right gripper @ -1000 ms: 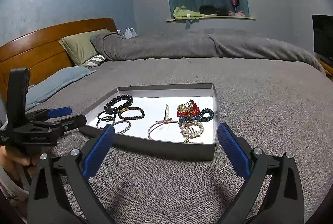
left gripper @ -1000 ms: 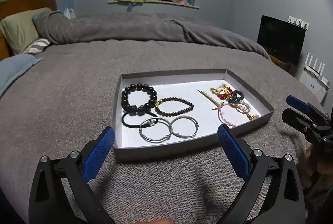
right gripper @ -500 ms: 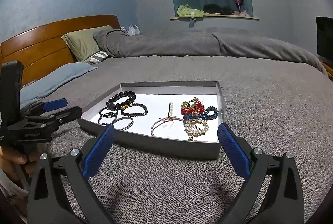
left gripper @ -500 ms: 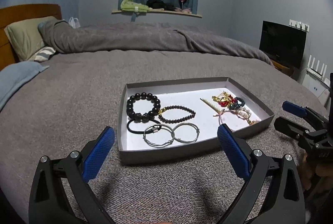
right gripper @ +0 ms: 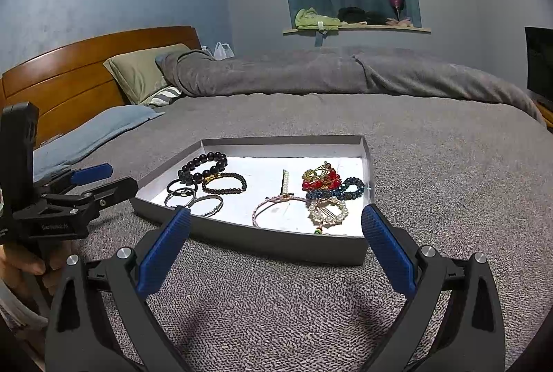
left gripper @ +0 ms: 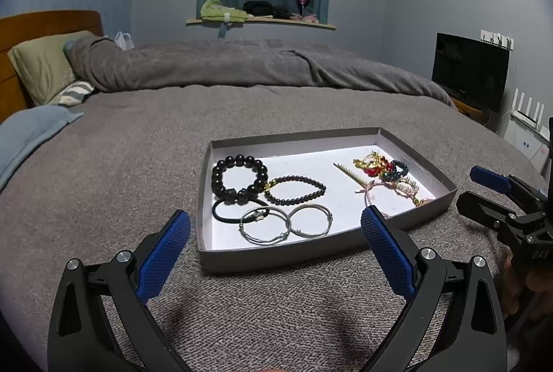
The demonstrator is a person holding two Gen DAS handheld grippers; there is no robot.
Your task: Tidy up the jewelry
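A shallow grey tray [left gripper: 283, 254] with a white floor lies on the bed. On its left side are a large black bead bracelet [left gripper: 238, 178], a thin dark bead bracelet [left gripper: 295, 190], a black hair tie [left gripper: 221, 214] and two silver bangles [left gripper: 264, 225]. Its right side holds a pearl hairpin [left gripper: 349, 173], a red and gold piece [right gripper: 319, 178], a dark blue bead loop [right gripper: 349, 188], a pink cord bracelet [right gripper: 276, 202] and a pearl ring [right gripper: 326, 211]. My left gripper [left gripper: 275, 216] is open before the tray's near-left wall. My right gripper [right gripper: 275, 213] is open before its right end. Neither touches anything.
The tray [right gripper: 276, 240] rests on a grey blanket [left gripper: 121, 164]. A rolled grey duvet [left gripper: 242, 64] lies behind, with pillows [left gripper: 41, 67] and a wooden headboard [right gripper: 76, 74] to the left. A TV [left gripper: 470, 71] stands at the right. A hand [right gripper: 20, 264] holds the left gripper [right gripper: 121, 176].
Both views have tilted up slightly, so the tray sits a little lower and more of the room shows. Both grippers stay open and the jewelry has not moved.
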